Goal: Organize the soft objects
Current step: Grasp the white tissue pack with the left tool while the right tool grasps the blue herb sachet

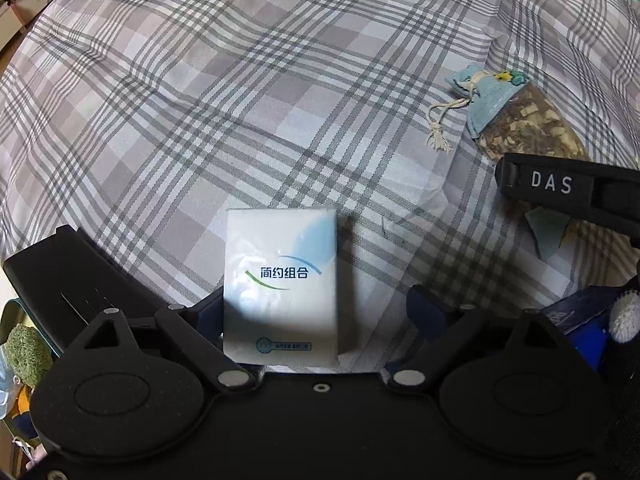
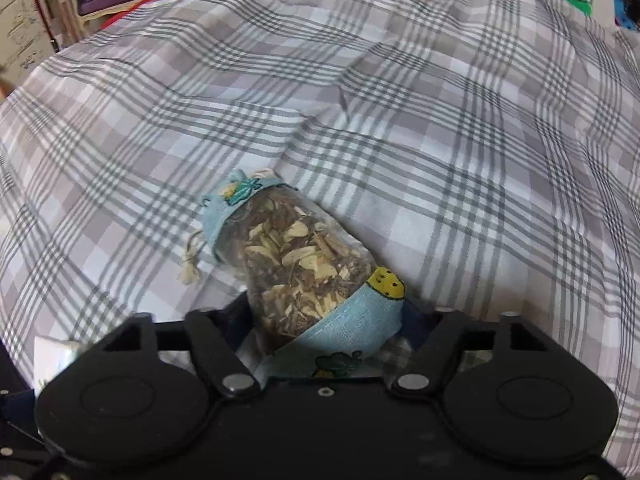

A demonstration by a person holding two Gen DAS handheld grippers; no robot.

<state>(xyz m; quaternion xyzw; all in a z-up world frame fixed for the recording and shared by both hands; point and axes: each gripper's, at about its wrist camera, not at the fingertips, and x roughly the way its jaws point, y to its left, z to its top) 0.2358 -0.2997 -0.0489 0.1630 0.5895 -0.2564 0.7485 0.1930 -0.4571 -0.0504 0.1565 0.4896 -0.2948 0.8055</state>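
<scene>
Step in hand, as judged: gathering soft items off the plaid bedsheet (image 1: 248, 92), one per gripper.

Left gripper (image 1: 316, 312): low over the sheet, pointing forward, jaws spread wide. The tissue pack (image 1: 280, 284) lies flat between them, against the left finger, with a clear gap to the right finger. It is not gripped.

Right gripper (image 2: 324, 320): low and level, jaws set either side of the near end of the herb sachet (image 2: 304, 264). The blue cloth band sits between the fingers and appears pinched; I judge it grasped, though contact on the right side is partly hidden. The sachet rests on the sheet, its tied neck and drawstring pointing away from the gripper. In the left view the sachet (image 1: 532, 120) lies well to the right of the tissue pack, beyond it.

Next move, as judged: the left jaws need closing squarely on the pack's sides with light pressure, since it will crush; the sachet needs lifting clear without snagging its string.
</scene>
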